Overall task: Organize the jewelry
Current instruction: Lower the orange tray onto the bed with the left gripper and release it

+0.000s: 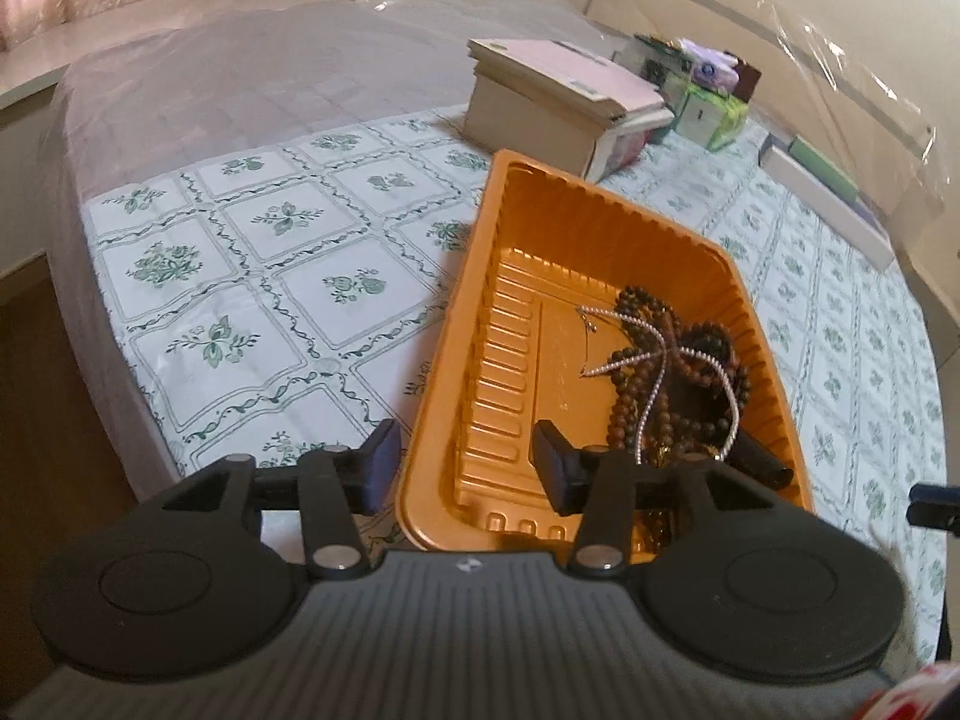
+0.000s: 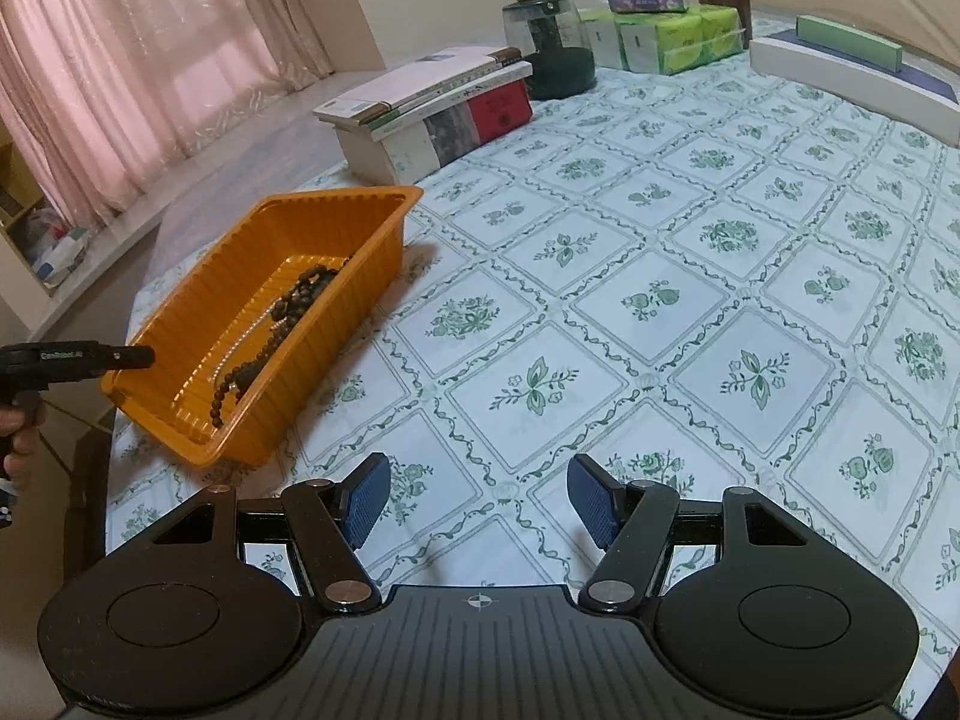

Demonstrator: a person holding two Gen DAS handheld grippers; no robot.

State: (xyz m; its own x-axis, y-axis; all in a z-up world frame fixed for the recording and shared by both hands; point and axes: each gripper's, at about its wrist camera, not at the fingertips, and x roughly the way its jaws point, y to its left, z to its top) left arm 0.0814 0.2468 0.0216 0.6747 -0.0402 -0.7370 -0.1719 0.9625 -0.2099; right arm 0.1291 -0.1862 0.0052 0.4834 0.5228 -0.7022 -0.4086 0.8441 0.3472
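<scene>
Jewelry lies heaped in an orange plastic tray (image 1: 498, 324) that sits on a table covered by a white cloth with green flower squares (image 2: 660, 300). The heap is made of dark brown bead strings (image 1: 690, 372) tangled together, with a thin pale pearl-like chain (image 1: 654, 360) looped across the top of them; all of it is gathered toward one long wall of the tray, and the ribbed floor on the other side is bare. The left gripper (image 1: 462, 462) hangs over the near end of the tray with its jaws spread: one finger is outside the tray's near corner, above the cloth, the other is inside above the tray floor just beside the beads, and the pads press on nothing. No bead or chain is caught between them. The right gripper (image 2: 477, 495) hovers over bare cloth, well apart from the tray, with its blue-padded jaws spread wide and nothing between them. From the right wrist view the tray is seen at the left, near the table's edge, with the left gripper's black tip at its near corner and a person's hand (image 2: 18, 450) behind it. Further back on the cloth stand a stack of books (image 2: 432, 114), a dark green jar (image 2: 549, 54), packs of tissues (image 2: 666, 30) and a long flat box (image 2: 852, 78).
</scene>
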